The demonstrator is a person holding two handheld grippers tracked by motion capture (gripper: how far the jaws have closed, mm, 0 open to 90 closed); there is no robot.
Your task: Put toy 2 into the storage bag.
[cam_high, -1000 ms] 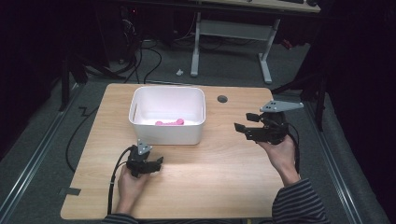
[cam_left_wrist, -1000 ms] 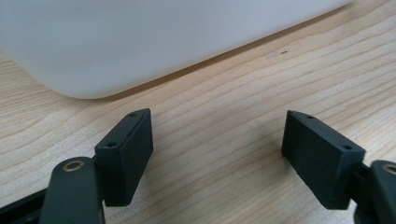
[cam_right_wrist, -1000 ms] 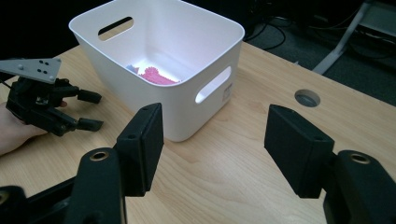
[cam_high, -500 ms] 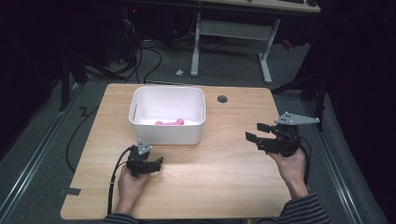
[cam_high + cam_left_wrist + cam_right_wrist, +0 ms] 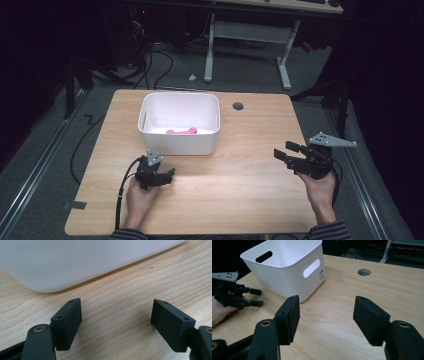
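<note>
A light wooden desk (image 5: 240,200) stands over a dark floor strewn with cables, and a second desk's white legs (image 5: 280,55) rise behind it. A white plastic bin (image 5: 180,142) with slotted handles sits toward the far left-centre of the wooden desk, well short of the round cable hole (image 5: 238,106) to its right. Inside the bin, on its floor near the front wall, lies a small pink object (image 5: 181,131); its exact shape is too small to tell.

A person's forearms in striped sleeves enter from the near edge. The right hand (image 5: 320,192) holds the right gripper (image 5: 280,152) above the desk near its right edge, topped by its grey three-cornered plate, well apart from the bin. Seen in the right gripper view, its fingers (image 5: 289,317) are released and stand apart with only bare wood between them, pointing toward the bin's corner.

The left hand (image 5: 140,197) rests low on the desk and holds the left gripper (image 5: 167,175) just in front of the bin's near wall, cable trailing back off the edge. In the left gripper view its fingers (image 5: 67,323) are likewise spread wide and grasp nothing, close to the wood and near the bin's rounded base, not touching it.
</note>
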